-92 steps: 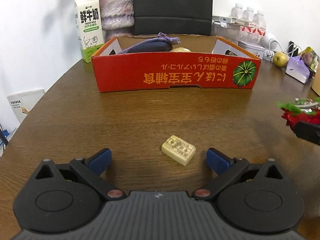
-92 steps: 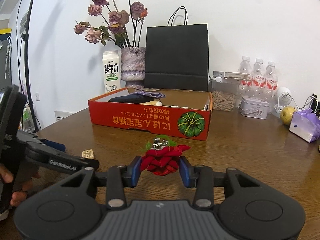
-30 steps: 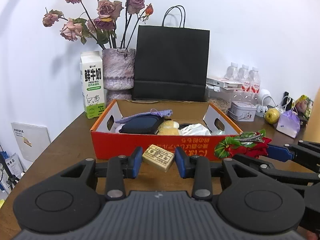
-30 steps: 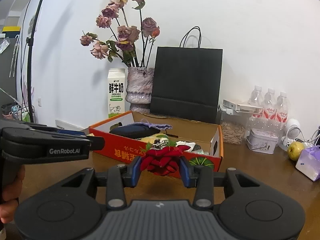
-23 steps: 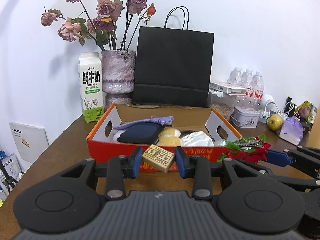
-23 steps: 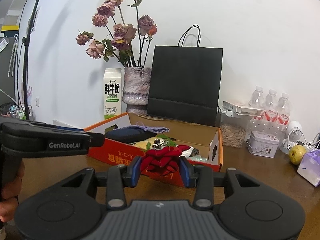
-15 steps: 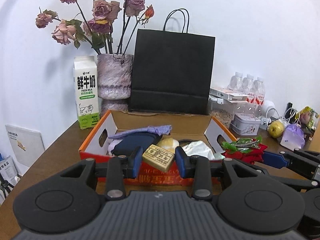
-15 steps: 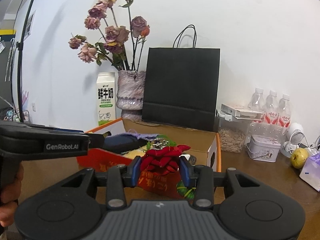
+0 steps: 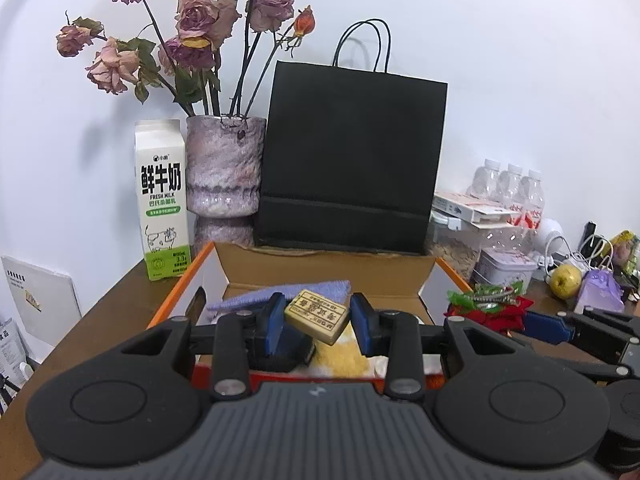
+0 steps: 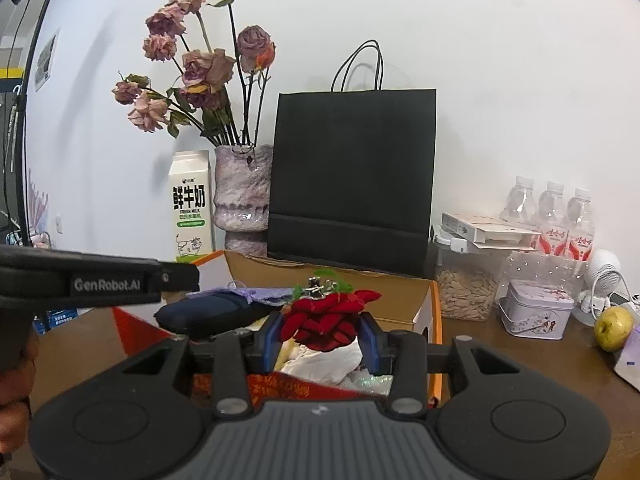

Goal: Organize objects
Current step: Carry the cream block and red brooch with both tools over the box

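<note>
My left gripper [image 9: 317, 322] is shut on a small cream block with printed text [image 9: 317, 316] and holds it above the open red cardboard box [image 9: 182, 298]. My right gripper [image 10: 320, 336] is shut on a red chili ornament with green leaves and a metal clip [image 10: 326, 314], also above the box [image 10: 436, 320]. The ornament also shows at the right of the left wrist view [image 9: 486, 310]. In the box lie a dark blue pouch [image 10: 208, 314], a purple cloth [image 9: 280, 294], a yellow item [image 9: 340, 356] and white wrapping [image 10: 324, 360].
Behind the box stand a milk carton [image 9: 162, 200], a vase of dried roses [image 9: 226, 172] and a black paper bag [image 9: 352, 168]. To the right are a seed jar [image 10: 460, 288], a tin [image 10: 536, 308], water bottles [image 10: 554, 212] and a pear [image 10: 612, 328].
Both grippers have moved forward and up with their loads, from in front of the box to above its inside. The box now sits lower and closer in both views.
</note>
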`<state>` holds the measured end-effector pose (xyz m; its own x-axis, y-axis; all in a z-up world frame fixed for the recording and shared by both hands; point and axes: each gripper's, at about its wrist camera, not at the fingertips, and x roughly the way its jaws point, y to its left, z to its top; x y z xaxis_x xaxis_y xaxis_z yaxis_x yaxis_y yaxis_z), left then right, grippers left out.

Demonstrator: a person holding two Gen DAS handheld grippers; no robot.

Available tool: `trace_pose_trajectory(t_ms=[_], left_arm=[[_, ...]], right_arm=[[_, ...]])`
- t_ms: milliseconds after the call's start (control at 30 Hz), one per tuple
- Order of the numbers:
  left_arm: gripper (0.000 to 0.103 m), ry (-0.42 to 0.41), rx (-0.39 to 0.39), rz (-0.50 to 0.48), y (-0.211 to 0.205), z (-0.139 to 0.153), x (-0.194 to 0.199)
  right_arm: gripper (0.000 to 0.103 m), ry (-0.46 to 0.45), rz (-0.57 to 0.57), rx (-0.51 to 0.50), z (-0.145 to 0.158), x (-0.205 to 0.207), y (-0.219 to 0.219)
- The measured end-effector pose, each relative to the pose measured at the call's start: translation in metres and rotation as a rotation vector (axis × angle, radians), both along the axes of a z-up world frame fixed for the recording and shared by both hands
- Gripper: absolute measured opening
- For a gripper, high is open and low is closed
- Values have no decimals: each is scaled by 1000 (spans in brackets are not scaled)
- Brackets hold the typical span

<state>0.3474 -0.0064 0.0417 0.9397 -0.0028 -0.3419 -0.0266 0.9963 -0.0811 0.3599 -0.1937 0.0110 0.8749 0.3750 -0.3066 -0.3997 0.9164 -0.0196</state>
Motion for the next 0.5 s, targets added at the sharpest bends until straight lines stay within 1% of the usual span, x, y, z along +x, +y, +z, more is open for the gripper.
trace_pose_trajectory(t_ms=[500], left_arm=[[36, -31, 19, -21, 0, 4, 52]], right_arm=[[39, -14, -7, -17, -2, 48, 9]])
